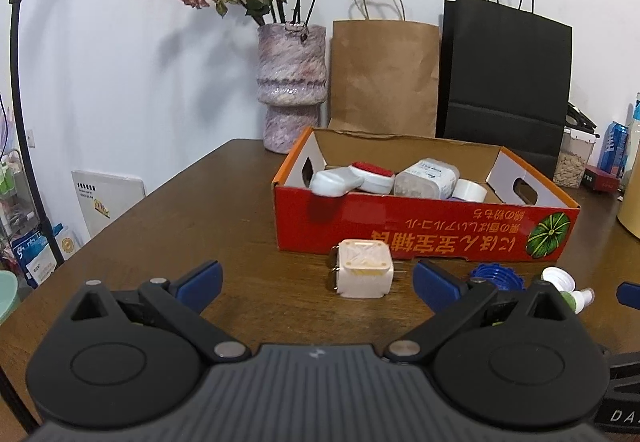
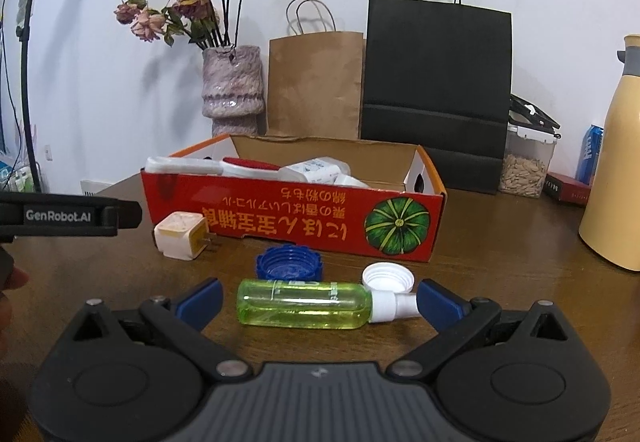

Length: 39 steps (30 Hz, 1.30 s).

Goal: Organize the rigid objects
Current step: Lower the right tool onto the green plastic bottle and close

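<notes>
A red cardboard box on the brown table holds several white items, one with a red top. In front of it lie a cream plug adapter, a blue cap, a white cap and a green spray bottle on its side. My left gripper is open, with the adapter just beyond its fingertips. My right gripper is open, its blue fingers on either side of the bottle's ends.
A vase of dried roses, a brown paper bag and a black bag stand behind the box. A yellow jug, a seed container and a blue can stand at right. The left gripper's body reaches in from the left.
</notes>
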Tool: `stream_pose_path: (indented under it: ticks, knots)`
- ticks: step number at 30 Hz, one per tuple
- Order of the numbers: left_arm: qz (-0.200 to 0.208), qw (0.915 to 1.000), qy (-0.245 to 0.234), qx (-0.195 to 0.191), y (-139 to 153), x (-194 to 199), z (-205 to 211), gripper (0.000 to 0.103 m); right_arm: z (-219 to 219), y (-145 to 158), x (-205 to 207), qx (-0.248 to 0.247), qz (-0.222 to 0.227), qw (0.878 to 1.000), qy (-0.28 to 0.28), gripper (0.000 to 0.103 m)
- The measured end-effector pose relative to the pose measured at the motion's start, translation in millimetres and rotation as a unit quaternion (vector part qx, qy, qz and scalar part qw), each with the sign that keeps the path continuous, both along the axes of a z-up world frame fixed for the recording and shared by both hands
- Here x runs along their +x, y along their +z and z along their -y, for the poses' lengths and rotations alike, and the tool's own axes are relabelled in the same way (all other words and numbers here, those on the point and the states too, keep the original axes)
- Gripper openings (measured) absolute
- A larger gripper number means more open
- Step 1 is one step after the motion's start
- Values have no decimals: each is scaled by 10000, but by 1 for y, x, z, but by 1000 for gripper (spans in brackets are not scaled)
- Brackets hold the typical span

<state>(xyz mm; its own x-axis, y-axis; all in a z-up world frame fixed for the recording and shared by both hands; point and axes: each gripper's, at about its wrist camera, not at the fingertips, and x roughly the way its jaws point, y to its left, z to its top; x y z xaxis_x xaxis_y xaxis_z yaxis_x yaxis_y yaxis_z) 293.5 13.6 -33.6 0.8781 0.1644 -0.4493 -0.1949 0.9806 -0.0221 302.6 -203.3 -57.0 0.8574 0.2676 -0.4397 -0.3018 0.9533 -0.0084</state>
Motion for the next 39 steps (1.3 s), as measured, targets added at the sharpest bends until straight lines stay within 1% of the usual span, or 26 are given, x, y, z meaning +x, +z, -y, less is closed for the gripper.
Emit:
stream_pose_path:
  ticks: [6,16,20,24,28,29,31,39]
  knots:
    - [-101,9999,-12,10,-4,0,-4,103,-9,-4,3,-138,-138,9998,70,103]
    - [-231,9997,-47,3,-9,4,-5,103,-14,-7,15,-182,-313,9993,-40,103]
    - [-246,9997,-35,-9,-9,4,-5,103,-15,-5,18,-44,-377,9991,-175,103]
    - [-249,9997,-8,-13,-9,5,-6,103,-18,0,28,208,-439,9975,-519,102]
    - [-318,9995,39,-31,-11,7,-8,103,-24,-1,43,230,-572,9948,-812,94]
    - [-329,9994,53,-40,-11,8,-8,103,-26,-2,45,204,-605,9943,-851,91]
    - [-350,9993,82,-67,-11,9,-10,103,-30,-5,50,110,-657,9936,-912,88]
    - [-466,9986,228,-121,-15,13,-21,103,-32,-6,37,-288,-562,9959,-648,71]
